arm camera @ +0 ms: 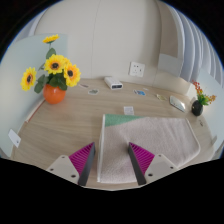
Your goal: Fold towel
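A pale beige towel (150, 140) lies flat on the wooden table (60, 125), with a green strip (125, 120) along its far left edge. My gripper (112, 165) is open, its pink pads (83, 158) spread wide just above the towel's near end. The towel's left edge runs down between the fingers, and the right finger (142, 160) is over the cloth. Nothing is held. The near end of the towel is hidden below the fingers.
A bunch of sunflowers in an orange pot (52, 82) stands at the far left. A small white box (114, 84) sits at the back by the wall socket (137, 69). A white object (178, 102) and a small flower pot (200, 101) stand at the far right.
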`<action>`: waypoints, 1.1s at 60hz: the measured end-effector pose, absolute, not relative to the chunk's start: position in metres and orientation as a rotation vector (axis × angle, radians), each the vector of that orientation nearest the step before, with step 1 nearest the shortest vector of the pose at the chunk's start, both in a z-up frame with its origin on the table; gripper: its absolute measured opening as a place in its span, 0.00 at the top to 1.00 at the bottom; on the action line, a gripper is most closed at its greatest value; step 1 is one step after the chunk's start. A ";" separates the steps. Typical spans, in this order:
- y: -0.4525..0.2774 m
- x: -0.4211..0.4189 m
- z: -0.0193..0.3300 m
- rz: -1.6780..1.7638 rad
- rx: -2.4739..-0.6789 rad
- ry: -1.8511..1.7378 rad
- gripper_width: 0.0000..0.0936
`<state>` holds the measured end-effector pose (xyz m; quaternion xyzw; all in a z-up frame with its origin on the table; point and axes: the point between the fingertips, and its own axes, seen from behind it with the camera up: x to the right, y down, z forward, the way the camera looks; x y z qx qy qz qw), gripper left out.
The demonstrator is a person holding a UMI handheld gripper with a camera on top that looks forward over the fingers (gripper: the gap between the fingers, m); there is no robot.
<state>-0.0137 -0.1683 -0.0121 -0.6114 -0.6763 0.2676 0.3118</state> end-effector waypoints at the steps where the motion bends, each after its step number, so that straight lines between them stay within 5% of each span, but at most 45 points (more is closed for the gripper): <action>1: -0.169 -0.017 -0.009 0.733 -1.604 -1.770 0.28; 6: -0.165 -0.019 -0.011 0.694 -1.547 -1.788 0.58; 9: -0.158 -0.021 -0.010 0.652 -1.531 -1.790 0.89; 12: -0.159 -0.022 -0.011 0.646 -1.570 -1.781 0.94; 19: -0.179 -0.015 0.003 0.780 -1.791 -1.785 0.96; 27: -0.181 -0.019 0.067 0.957 -1.896 -1.722 0.96; 41: -0.089 -0.037 0.156 1.121 -2.000 -1.501 0.96; 52: 0.011 -0.035 0.116 1.067 -2.177 -1.361 0.96; 66: 0.083 -0.020 0.021 0.819 -2.195 -1.451 0.95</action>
